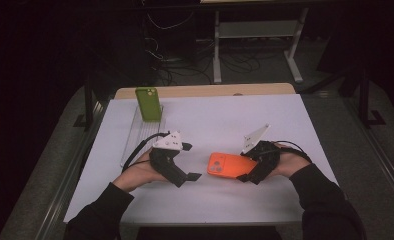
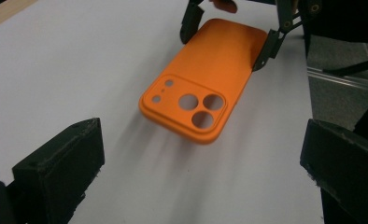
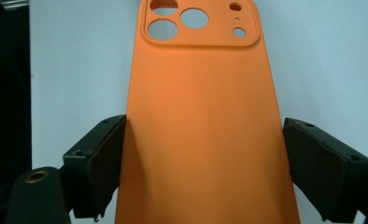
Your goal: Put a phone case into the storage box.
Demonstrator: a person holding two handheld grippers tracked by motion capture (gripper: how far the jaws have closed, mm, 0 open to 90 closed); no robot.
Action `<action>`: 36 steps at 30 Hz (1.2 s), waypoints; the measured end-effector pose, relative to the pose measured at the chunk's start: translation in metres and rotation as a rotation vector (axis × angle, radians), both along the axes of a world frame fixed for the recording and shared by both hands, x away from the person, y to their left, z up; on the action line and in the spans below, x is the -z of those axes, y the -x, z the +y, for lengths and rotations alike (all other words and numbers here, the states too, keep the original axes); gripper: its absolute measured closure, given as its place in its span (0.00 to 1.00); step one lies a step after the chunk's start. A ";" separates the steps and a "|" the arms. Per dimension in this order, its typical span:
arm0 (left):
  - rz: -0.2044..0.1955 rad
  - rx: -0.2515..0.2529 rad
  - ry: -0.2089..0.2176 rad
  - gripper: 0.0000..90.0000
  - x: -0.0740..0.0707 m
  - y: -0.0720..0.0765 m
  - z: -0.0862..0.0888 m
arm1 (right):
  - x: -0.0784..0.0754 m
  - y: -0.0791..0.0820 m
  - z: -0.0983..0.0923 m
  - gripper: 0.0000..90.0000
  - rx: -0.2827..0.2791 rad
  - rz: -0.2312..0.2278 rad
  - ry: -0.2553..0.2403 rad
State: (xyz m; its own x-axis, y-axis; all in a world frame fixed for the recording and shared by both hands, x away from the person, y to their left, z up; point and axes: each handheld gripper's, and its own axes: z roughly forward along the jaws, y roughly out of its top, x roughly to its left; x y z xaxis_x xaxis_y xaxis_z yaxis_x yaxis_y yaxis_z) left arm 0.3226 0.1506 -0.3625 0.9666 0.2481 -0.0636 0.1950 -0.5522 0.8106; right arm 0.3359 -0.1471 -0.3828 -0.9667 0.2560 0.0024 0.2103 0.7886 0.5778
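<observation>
**Inspector:** Grip first. Your right gripper (image 1: 246, 176) has its jaws spread wide across the orange phone case (image 1: 228, 164), one pad on each long edge. In the right gripper view the left pad meets the edge and the right pad sits at the other; whether that one truly presses I can't quite confirm from the angle, but the case looks carried, camera end pointing away from you toward nine o'clock of the table.

**Operator:** And the left?

**Inspector:** Your left gripper (image 1: 191, 161) stands wide open with nothing between its jaws, aimed at the camera end of the case from the nine o'clock side.

**Operator:** How should I handle the step?

**Inspector:** Judging by the layout, you are taking the case up off the white sheet (image 1: 225, 120). Keep it level, squeeze evenly on both edges, since soft cases bow and slip. If you hand over, bring the left in at the free camera end before the right lets go.

**Operator:** Anything in the way?

**Inspector:** A green phone case (image 1: 148, 103) stands upright in a clear rack (image 1: 135, 137) at eleven o'clock, well apart. Mind your left cable near that rack.
</observation>
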 end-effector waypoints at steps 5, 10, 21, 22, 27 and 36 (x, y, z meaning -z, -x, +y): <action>0.002 0.045 -0.016 0.00 -0.002 -0.011 -0.004 | -0.007 -0.005 0.015 0.17 -0.061 -0.001 -0.007; 0.005 0.089 -0.054 0.00 0.004 -0.016 -0.013 | -0.012 -0.007 0.028 0.17 -0.108 0.004 0.002; 0.052 0.154 -0.078 0.00 0.014 -0.019 -0.022 | -0.023 -0.004 0.045 0.17 -0.187 -0.016 -0.012; 0.058 0.167 -0.082 0.00 0.014 -0.018 -0.023 | -0.023 -0.003 0.047 0.17 -0.192 -0.021 -0.009; 0.056 0.216 -0.122 0.00 0.020 -0.012 -0.030 | -0.024 0.003 0.052 0.17 -0.208 -0.021 -0.006; 0.034 0.242 -0.153 0.00 0.021 -0.007 -0.035 | -0.023 0.009 0.059 0.17 -0.206 0.005 -0.007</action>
State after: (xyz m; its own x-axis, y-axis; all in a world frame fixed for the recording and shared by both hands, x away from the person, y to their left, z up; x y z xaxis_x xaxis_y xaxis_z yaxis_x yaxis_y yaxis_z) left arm 0.3299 0.1159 -0.3835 0.9969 0.0199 -0.0766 0.0685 -0.7016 0.7093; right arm 0.3265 -0.0878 -0.3597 -0.9986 0.0525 0.0081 0.0474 0.8115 0.5825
